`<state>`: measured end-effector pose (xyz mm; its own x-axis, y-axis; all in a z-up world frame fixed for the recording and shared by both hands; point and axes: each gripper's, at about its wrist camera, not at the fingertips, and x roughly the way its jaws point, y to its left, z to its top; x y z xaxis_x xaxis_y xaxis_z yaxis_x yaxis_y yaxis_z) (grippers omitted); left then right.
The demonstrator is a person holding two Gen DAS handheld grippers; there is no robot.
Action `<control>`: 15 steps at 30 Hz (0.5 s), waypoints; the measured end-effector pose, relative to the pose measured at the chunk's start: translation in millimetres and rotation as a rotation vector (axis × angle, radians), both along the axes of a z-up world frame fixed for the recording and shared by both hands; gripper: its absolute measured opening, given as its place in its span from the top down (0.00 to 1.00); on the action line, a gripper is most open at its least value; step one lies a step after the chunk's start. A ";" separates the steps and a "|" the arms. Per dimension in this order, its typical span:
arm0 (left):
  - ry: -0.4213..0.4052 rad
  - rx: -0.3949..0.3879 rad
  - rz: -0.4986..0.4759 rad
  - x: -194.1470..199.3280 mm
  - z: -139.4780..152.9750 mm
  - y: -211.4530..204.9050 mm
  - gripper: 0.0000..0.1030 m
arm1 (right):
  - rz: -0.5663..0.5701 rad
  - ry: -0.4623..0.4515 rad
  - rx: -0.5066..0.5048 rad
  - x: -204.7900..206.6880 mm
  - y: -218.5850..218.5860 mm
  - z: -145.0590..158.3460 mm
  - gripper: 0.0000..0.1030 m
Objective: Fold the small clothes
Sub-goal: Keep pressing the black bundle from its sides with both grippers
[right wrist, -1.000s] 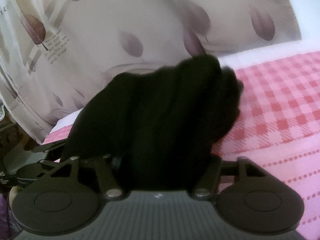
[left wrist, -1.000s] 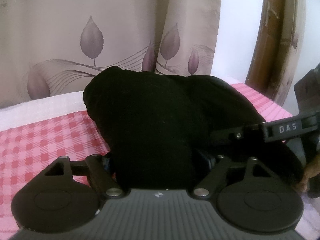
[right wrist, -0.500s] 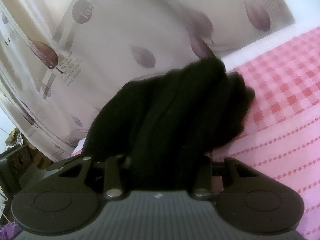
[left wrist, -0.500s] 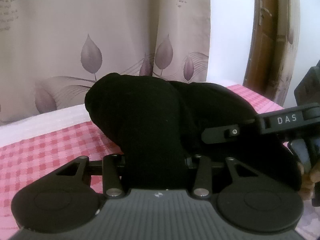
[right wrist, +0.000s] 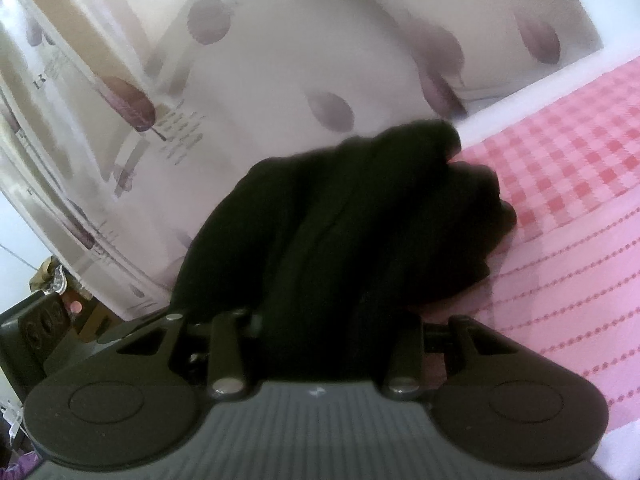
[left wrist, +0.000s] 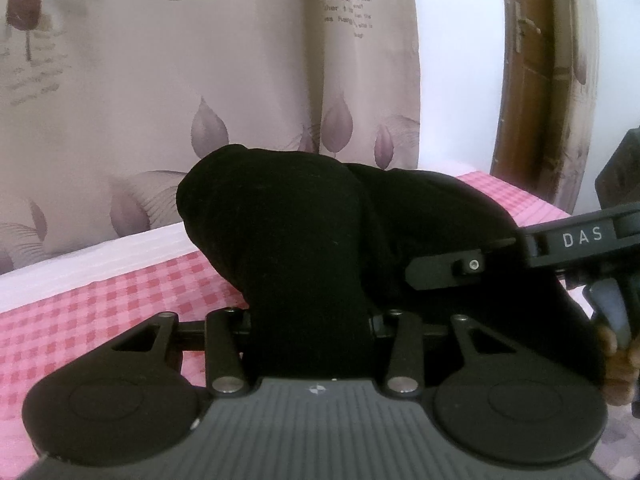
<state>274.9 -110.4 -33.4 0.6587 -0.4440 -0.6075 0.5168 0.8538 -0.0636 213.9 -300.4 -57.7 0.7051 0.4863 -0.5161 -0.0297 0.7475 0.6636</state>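
Note:
A black garment [left wrist: 288, 240] is bunched up over the pink checked bedspread [left wrist: 100, 312]. My left gripper [left wrist: 310, 320] is shut on one gathered end of it, and the cloth hides the fingertips. From the right edge of the left wrist view my right gripper [left wrist: 448, 270] reaches into the same garment, with a hand [left wrist: 616, 360] on its grip. In the right wrist view the black garment [right wrist: 340, 220] hangs in folds from my right gripper [right wrist: 324, 320], which is shut on it. Its far end droops onto the bedspread [right wrist: 560, 160].
A beige curtain [left wrist: 200, 80] with purple leaf prints hangs close behind the bed. A brown wooden door frame [left wrist: 532, 100] stands at the right. Dark furniture and clutter [right wrist: 36, 320] sit at the lower left of the right wrist view.
My left jaws have closed in on the cloth. Both grippers have risen and carried the black garment up, so more curtain and less bedspread shows. The right view has rolled.

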 end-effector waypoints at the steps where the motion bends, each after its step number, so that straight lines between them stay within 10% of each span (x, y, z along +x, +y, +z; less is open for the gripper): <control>1: -0.003 -0.001 0.002 -2.7 1.7 2.4 0.58 | 0.001 -0.001 0.002 -1.6 2.8 1.8 0.62; 15: -0.034 0.002 0.037 -42.0 28.3 36.6 0.58 | 0.038 -0.026 0.007 -26.8 41.5 28.0 0.62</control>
